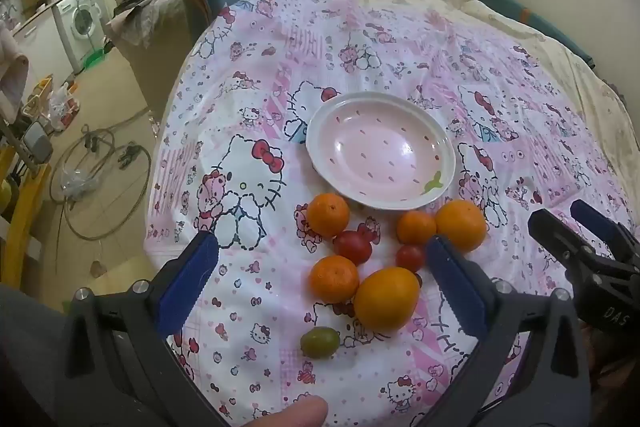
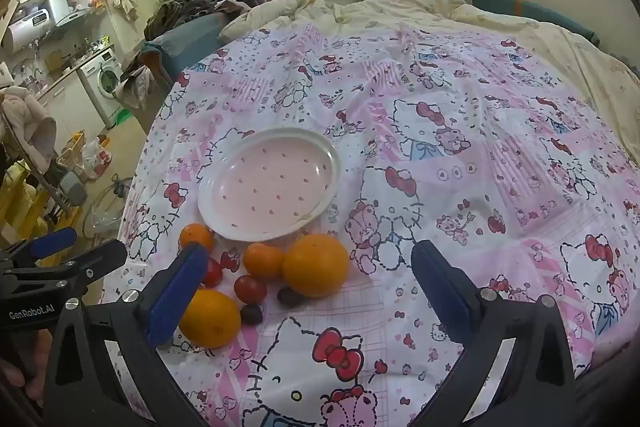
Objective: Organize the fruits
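Your left gripper [image 1: 320, 275] and right gripper [image 2: 308, 291] fingers stand apart, empty, above oranges [image 1: 386, 299] beside the round pink ceramic plate [image 1: 380, 151] near the bed's [image 1: 500, 107] left edge.

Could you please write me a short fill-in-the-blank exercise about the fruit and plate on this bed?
1. The pink plate holds ____ fruit.
2. The one green fruit lies on the patterned ____.
3. The jaws of the left gripper and the right gripper both stand ____.

Missing words: no; sheet; open
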`<state>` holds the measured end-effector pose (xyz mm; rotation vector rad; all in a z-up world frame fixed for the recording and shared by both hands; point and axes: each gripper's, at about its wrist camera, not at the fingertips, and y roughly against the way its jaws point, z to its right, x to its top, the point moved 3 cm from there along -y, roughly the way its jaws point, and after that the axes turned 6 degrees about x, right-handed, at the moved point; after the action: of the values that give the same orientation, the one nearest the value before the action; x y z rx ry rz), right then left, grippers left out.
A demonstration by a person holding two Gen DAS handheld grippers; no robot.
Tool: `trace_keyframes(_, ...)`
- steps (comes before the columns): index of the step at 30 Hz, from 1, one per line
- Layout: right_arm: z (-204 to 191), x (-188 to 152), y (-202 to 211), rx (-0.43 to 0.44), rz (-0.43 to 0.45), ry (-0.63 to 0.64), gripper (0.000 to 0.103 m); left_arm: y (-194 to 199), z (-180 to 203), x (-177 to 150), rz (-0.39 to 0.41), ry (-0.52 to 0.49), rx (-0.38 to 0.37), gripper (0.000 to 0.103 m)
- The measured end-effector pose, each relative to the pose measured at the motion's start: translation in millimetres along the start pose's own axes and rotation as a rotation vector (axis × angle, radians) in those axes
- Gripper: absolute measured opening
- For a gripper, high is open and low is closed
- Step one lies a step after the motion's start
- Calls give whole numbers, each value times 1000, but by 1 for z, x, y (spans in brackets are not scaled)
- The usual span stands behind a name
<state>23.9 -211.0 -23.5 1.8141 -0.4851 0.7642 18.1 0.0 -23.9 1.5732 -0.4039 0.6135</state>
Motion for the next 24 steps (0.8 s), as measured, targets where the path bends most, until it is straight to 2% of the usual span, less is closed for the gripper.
trace_keyframes(24, 3, 2, 0, -1, 1, -1, 103, 0, -1, 2, 3, -2, 6, 102)
